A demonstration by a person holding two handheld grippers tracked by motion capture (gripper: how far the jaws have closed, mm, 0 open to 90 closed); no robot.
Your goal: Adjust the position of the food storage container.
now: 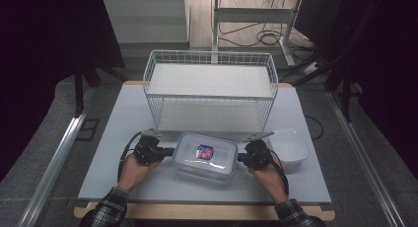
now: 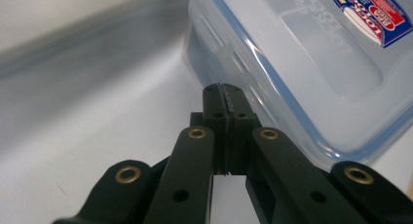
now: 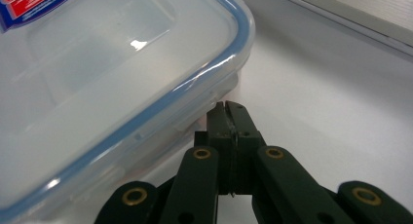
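A clear plastic box (image 1: 217,163) with a blue-rimmed lid and a red and blue sticker (image 1: 205,151) lies on the white table, near the front. My left gripper (image 1: 170,151) is shut, and its tips rest against the box's left end. In the left gripper view the closed tips (image 2: 224,90) meet the side flap of the box (image 2: 302,63), with nothing between them. My right gripper (image 1: 240,158) is shut too, at the box's right end. In the right gripper view its tips (image 3: 228,106) sit just under the lid edge of the box (image 3: 97,78).
A white wire basket rack (image 1: 209,64) with two levels stands behind the box. An open white tub (image 1: 292,147) sits just right of my right hand. The table (image 1: 123,133) has bare room on the left and along the front edge.
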